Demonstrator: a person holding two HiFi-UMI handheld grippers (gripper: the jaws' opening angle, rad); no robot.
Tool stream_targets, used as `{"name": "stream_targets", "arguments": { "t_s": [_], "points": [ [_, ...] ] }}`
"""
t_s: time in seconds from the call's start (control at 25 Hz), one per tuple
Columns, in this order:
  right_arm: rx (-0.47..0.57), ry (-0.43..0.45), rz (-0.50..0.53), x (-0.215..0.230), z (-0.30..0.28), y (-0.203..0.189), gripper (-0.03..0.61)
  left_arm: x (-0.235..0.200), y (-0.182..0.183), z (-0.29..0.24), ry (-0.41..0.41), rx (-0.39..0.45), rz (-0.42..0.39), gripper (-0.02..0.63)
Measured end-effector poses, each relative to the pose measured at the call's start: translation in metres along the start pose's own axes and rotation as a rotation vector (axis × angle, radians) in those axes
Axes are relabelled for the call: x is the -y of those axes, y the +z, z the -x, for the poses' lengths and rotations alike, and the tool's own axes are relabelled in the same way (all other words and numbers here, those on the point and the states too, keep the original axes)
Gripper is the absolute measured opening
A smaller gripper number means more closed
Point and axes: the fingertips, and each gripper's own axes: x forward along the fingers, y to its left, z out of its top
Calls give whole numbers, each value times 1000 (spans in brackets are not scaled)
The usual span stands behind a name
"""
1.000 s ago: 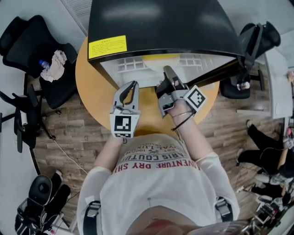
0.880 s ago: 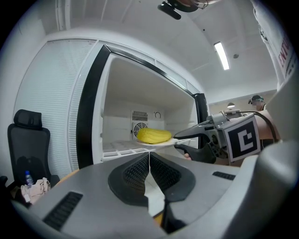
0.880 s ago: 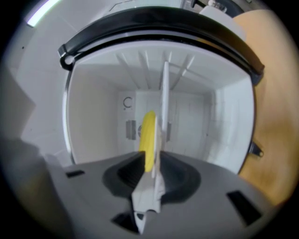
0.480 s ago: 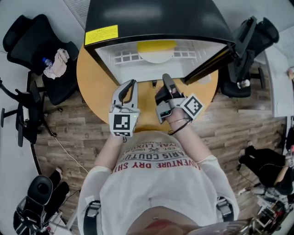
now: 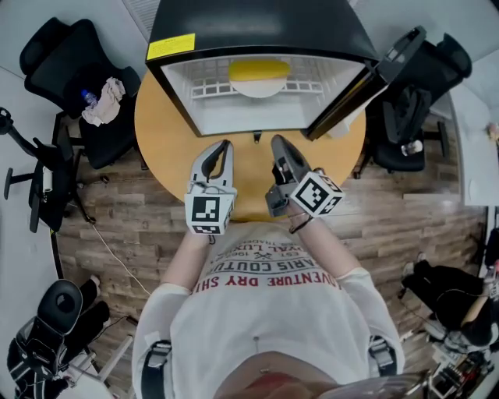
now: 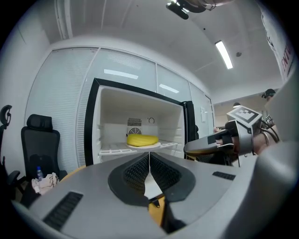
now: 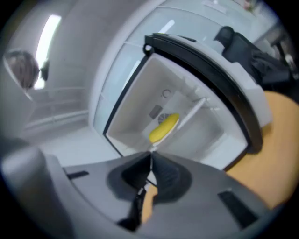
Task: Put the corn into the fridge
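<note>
Lying in fridge (image 5: 257, 23), corn (image 5: 259, 70) well beyond left tongs (image 5: 225, 145), right tongs (image 5: 278, 142)

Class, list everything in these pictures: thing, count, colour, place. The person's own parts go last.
fridge: one, black, on the table, door open
corn: one, yellow, on the plate inside the fridge
plate: one, white, on the fridge shelf
table: one, orange, under the fridge
office chairs: several, black, around the table
cloth: one, pale, on one chair
left gripper: one, grey, shut and empty, facing the fridge
right gripper: one, grey, shut and empty, beside the left
</note>
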Motion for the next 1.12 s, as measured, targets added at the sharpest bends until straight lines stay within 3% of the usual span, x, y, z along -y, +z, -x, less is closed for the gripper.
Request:
{"name": "stream_targets", "arguments": {
  "t_s": [0.2,0.28,0.36,1.12],
  "points": [
    [-76,-53,580,-6,19,0,29,10,-6,12,14,-20,5,34],
    [-94,-57,729,-8,24,-1,29,13,-6,15,16,-21,10,34],
    [-107,-51,806,-10,26,-3,29,14,-6,17,21,-21,11,34],
    [-170,-37,881,-9,18,-12,28,14,-6,10,20,-35,-10,29]
  ]
}}
